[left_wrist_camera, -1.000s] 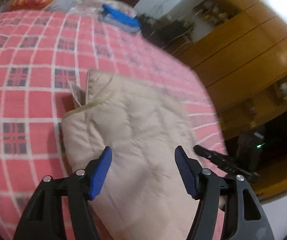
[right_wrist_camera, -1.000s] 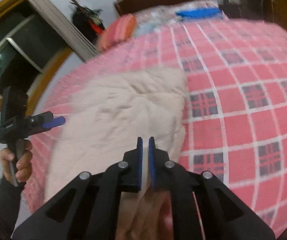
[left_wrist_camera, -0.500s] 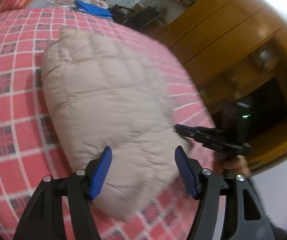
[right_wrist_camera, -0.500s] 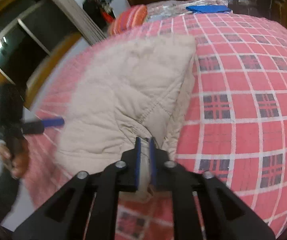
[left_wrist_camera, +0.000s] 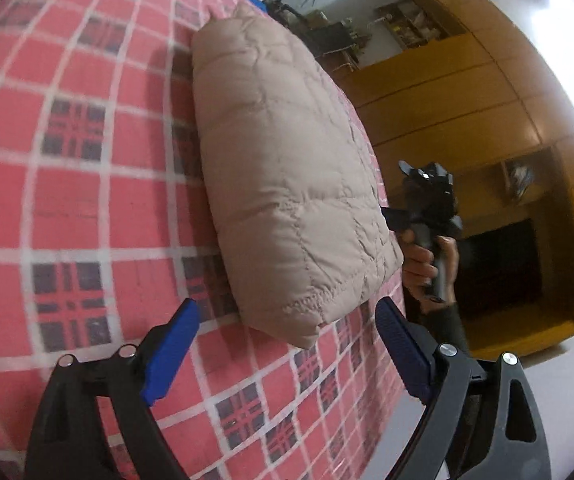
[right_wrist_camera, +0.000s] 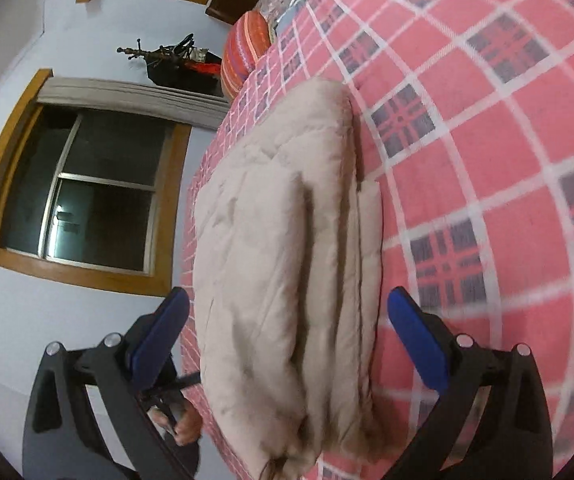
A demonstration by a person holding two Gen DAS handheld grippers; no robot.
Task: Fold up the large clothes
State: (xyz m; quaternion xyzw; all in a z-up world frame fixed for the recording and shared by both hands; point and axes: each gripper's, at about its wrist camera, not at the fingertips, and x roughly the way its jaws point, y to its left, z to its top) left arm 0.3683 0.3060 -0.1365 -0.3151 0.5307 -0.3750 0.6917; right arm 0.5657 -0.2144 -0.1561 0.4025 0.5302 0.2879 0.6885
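**Folded jacket on bed, both grippers let go**

The beige quilted jacket [left_wrist_camera: 287, 184] lay folded into a thick bundle on the bed, resting on the red checked bedspread [left_wrist_camera: 79, 184] near the bed's edge. From the right wrist view the jacket [right_wrist_camera: 279, 248] showed stacked layers along one side, the near end a bit blurred.

Left gripper [left_wrist_camera: 283, 344] was spread wide, blue pads apart, nothing between them; the jacket's near corner sat just ahead of it, not touching the fingers. Right gripper [right_wrist_camera: 287, 328] also stood wide, released, with the jacket's bulk showing between its two pads but no contact I could see.

In the left wrist view the person's right hand [left_wrist_camera: 427, 264] gripped the handle of the other tool just beside the jacket's edge, past the bedside. In the right wrist view some fingertips of the left hand [right_wrist_camera: 185, 426] showed low down behind the left finger.

A striped orange pillow [right_wrist_camera: 247, 52] lay at the far end of the bed. Dark window [right_wrist_camera: 83, 196] with wooden frame on the wall; wooden cabinets [left_wrist_camera: 467, 92] on the other side.
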